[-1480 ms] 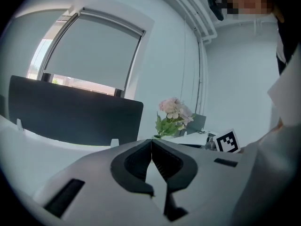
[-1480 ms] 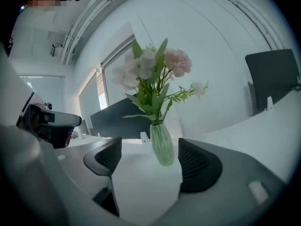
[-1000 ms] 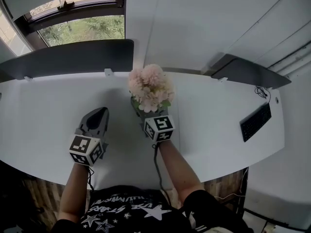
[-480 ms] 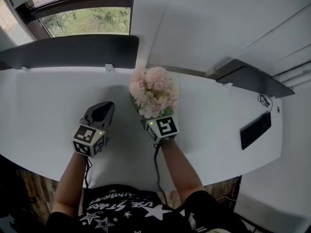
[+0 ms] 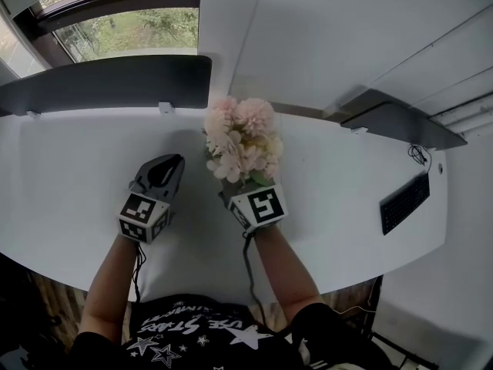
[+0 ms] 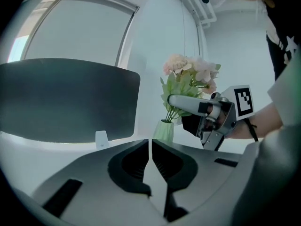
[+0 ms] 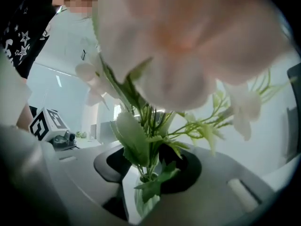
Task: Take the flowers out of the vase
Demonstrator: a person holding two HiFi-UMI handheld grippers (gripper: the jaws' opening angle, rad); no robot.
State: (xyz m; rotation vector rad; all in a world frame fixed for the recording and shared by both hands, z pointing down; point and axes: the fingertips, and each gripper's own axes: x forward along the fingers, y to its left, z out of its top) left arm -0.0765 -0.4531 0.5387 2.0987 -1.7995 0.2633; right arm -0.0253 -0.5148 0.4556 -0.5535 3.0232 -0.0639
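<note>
1. Head view. Looks down on a white table backed by a dark divider panel, with a black keyboard far off near the right edge. Finds the left gripper low over the table, left of centre and apart from the flowers. Puts the right gripper directly under the pink blooms, its front end covered by them.
2. Left gripper view. Shows its own jaws clenched pad to pad, with nothing between them. Shows beyond them a pale green vase upright on the table, holding the green stems of the flowers, with the blooms spread above. Catches one finger of the right gripper lying level across the stems just above the vase mouth.
3. Right gripper view. Looks along jaws that have just been closing and now stand partly apart, with stems and leaves between the pads. Leaves a light gap between the stems and the pad at the view's left, so not clamped on them yet. Places the vase just below the jaws, with the stems still inside its mouth.
</note>
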